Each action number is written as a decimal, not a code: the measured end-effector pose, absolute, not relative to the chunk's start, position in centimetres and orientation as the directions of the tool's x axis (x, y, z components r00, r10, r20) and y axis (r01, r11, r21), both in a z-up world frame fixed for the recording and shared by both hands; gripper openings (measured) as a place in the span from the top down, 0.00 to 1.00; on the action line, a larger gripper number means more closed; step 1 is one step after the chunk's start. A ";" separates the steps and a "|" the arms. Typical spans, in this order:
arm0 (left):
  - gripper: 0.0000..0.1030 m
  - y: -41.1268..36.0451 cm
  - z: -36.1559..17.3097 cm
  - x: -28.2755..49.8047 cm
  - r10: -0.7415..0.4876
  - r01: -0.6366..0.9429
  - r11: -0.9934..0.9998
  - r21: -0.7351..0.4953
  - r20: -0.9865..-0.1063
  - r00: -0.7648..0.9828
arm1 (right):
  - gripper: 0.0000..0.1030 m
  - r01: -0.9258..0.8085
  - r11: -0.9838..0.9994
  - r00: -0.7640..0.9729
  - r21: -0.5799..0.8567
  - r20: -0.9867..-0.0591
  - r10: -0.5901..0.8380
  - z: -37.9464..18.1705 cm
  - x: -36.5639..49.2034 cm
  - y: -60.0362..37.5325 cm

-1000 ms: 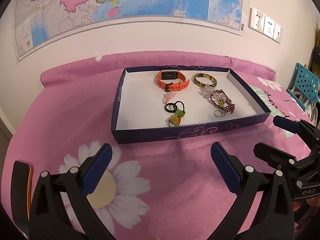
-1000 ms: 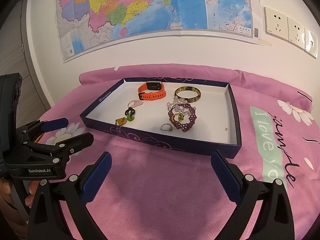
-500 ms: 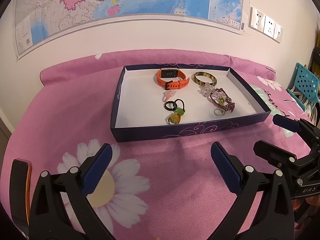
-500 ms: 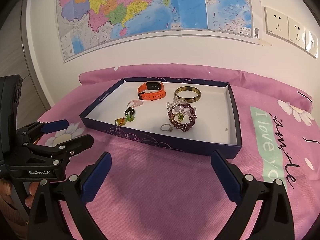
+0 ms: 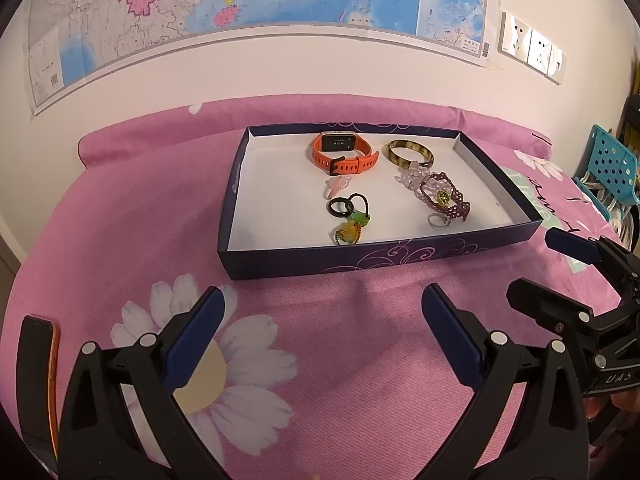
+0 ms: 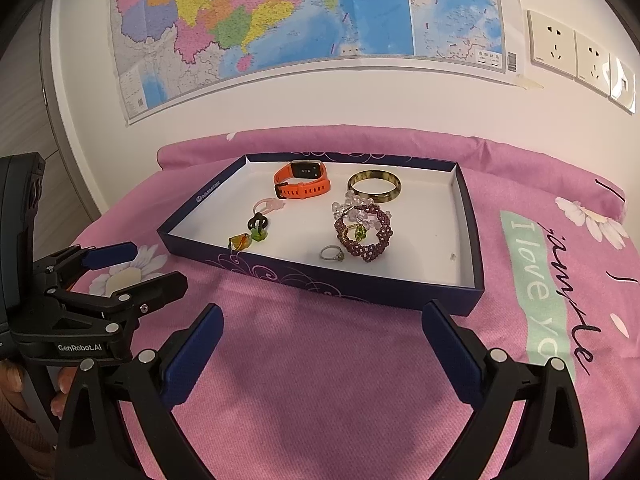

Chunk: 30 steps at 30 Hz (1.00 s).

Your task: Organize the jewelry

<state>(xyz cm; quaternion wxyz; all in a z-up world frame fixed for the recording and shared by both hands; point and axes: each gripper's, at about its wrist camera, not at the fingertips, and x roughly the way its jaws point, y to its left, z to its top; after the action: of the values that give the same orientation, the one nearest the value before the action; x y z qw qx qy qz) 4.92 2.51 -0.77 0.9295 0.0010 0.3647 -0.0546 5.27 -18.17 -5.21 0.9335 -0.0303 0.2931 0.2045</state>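
Note:
A dark blue box lid (image 5: 360, 262) (image 6: 320, 284) with a white inside lies on the pink bedspread. In it are an orange smartwatch (image 5: 344, 154) (image 6: 302, 180), a tortoiseshell bangle (image 5: 410, 152) (image 6: 374, 186), a purple beaded bracelet (image 5: 444, 198) (image 6: 364, 230), a silver ring (image 5: 436, 220) (image 6: 331, 254), a black ring with green and amber pendants (image 5: 348, 220) (image 6: 256, 230) and a small pink piece (image 5: 338, 185). My left gripper (image 5: 323, 332) (image 6: 136, 266) and my right gripper (image 6: 322, 344) (image 5: 544, 268) are both open and empty, in front of the box.
A wall with a map (image 5: 240, 4) and sockets (image 6: 576, 56) stands behind the bed. A teal perforated chair (image 5: 608, 164) is at the right. The bedspread (image 5: 120, 220) has daisy prints and a green text strip (image 6: 536, 280).
The left wrist view has drifted slightly, so the box sits a little left in it. Both grippers stay open and empty; the jewelry has not moved.

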 end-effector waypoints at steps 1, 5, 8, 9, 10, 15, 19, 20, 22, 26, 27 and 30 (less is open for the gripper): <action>0.06 2.5 -0.8 4.9 -0.101 0.103 0.994 -0.037 -0.678 0.728 | 0.07 -0.399 0.915 0.744 0.064 -0.560 0.364 -5.2 5.3 -18.2; 0.06 2.4 -0.8 4.9 -0.101 0.105 0.994 -0.036 -0.679 0.727 | 0.07 -0.397 0.915 0.744 0.065 -0.562 0.363 -5.3 5.3 -18.2; 0.06 2.5 -0.8 4.9 -0.103 0.104 0.994 -0.040 -0.679 0.727 | 0.07 -0.396 0.916 0.744 0.066 -0.561 0.362 -5.3 5.3 -18.2; 0.06 2.5 -0.8 4.9 -0.103 0.103 0.994 -0.041 -0.679 0.727 | 0.07 -0.396 0.916 0.744 0.067 -0.562 0.363 -5.3 5.3 -18.2; 0.06 2.5 -0.8 4.9 -0.103 0.103 0.994 -0.041 -0.679 0.727 | 0.07 -0.397 0.916 0.743 0.068 -0.562 0.363 -5.3 5.3 -18.2; 0.06 2.5 -0.8 4.9 -0.104 0.105 0.994 -0.040 -0.680 0.726 | 0.07 -0.392 0.917 0.743 0.071 -0.564 0.361 -5.4 5.4 -18.2; 0.06 2.5 -0.8 5.0 -0.105 0.106 0.994 -0.040 -0.681 0.725 | 0.07 -0.391 0.917 0.742 0.073 -0.565 0.361 -5.5 5.4 -18.2; 0.06 2.5 -0.8 5.0 -0.104 0.105 0.994 -0.040 -0.681 0.725 | 0.07 -0.391 0.917 0.742 0.074 -0.565 0.362 -5.5 5.4 -18.2; 0.06 2.5 -0.8 5.0 -0.105 0.105 0.994 -0.041 -0.681 0.725 | 0.07 -0.391 0.918 0.742 0.072 -0.565 0.360 -5.5 5.4 -18.2; 0.06 2.5 -0.8 5.0 -0.104 0.105 0.994 -0.040 -0.681 0.725 | 0.07 -0.390 0.918 0.741 0.073 -0.566 0.360 -5.5 5.4 -18.3; 0.06 2.5 -0.8 5.0 -0.104 0.105 0.994 -0.040 -0.681 0.725 | 0.07 -0.390 0.918 0.740 0.075 -0.567 0.361 -5.5 5.4 -18.3; 0.06 2.5 -0.8 5.0 -0.105 0.105 0.994 -0.041 -0.681 0.724 | 0.07 -0.388 0.918 0.740 0.077 -0.568 0.361 -5.5 5.5 -18.3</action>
<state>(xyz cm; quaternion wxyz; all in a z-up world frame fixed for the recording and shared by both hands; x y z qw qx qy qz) 4.95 2.49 -0.77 0.9285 0.0001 0.3669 -0.0564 5.47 -18.29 -5.51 0.9324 -0.0231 0.2997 0.2008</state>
